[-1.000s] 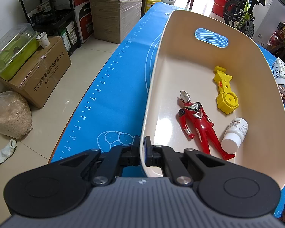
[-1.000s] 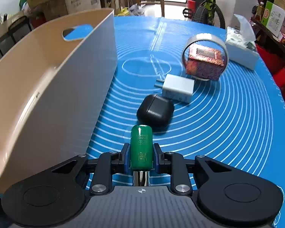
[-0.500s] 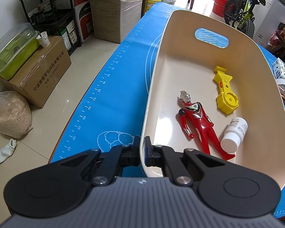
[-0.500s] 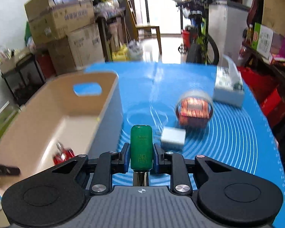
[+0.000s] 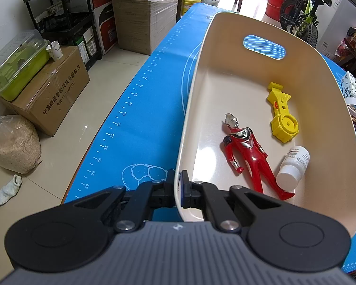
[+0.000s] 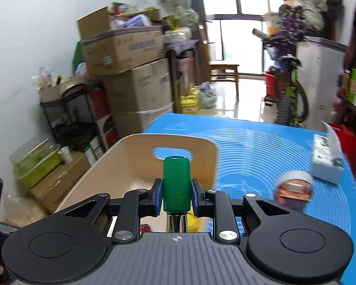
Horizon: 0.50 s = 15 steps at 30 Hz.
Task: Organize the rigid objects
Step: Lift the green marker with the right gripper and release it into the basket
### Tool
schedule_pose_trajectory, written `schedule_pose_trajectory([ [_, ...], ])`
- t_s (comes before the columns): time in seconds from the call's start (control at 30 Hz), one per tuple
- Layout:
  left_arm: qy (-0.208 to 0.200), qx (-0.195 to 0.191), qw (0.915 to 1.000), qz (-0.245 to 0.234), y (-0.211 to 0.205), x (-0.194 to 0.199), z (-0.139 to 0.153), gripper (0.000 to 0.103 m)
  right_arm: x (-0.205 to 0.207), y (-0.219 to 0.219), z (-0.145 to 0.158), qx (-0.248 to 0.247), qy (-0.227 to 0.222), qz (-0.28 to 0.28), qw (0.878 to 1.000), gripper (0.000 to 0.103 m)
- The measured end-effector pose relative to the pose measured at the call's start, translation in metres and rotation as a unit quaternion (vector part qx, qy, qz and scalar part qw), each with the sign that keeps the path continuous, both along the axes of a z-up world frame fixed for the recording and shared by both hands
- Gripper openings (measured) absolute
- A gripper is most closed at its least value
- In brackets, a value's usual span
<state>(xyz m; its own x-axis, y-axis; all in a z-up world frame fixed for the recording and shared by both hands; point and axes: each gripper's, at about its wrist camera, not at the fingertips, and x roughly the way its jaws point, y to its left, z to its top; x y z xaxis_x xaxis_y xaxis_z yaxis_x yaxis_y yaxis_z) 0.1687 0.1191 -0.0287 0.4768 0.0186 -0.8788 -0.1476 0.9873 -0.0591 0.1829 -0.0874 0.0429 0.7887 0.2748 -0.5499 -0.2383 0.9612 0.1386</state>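
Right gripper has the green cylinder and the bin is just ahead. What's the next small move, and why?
Probably carry the green cylinder forward over the beige bin before letting go. The right gripper clamps it upright, short of the bin's middle. The left gripper pinches the bin's near rim, steadying it, and bare floor shows beyond the yellow toy.

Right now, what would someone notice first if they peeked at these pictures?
Probably the red toy figure lying face up in the cream bin, between a yellow plastic toy and a white bottle on its side. Next, the green cylinder standing upright, pinched in the right gripper above the bin. The left gripper clamps the bin's near rim.
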Motion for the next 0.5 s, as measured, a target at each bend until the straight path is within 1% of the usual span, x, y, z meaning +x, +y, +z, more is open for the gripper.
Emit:
schedule_pose_trajectory([
  [0.17, 0.0, 0.002, 1.0, -0.001, 0.0, 0.0, 0.0, 0.006, 0.008, 0.029, -0.007, -0.015, 0.019, 0.031, 0.999, 0.033],
  [0.43, -0.002, 0.007, 1.0, -0.004, -0.002, 0.0, 0.0, 0.006, 0.018, 0.056, -0.035, -0.044, 0.091, 0.06, 0.993, 0.033],
  [0.5, -0.002, 0.007, 1.0, -0.004, -0.002, 0.0, 0.0, 0.006, 0.016, 0.059, -0.042, -0.05, 0.1, 0.066, 0.992, 0.033],
])
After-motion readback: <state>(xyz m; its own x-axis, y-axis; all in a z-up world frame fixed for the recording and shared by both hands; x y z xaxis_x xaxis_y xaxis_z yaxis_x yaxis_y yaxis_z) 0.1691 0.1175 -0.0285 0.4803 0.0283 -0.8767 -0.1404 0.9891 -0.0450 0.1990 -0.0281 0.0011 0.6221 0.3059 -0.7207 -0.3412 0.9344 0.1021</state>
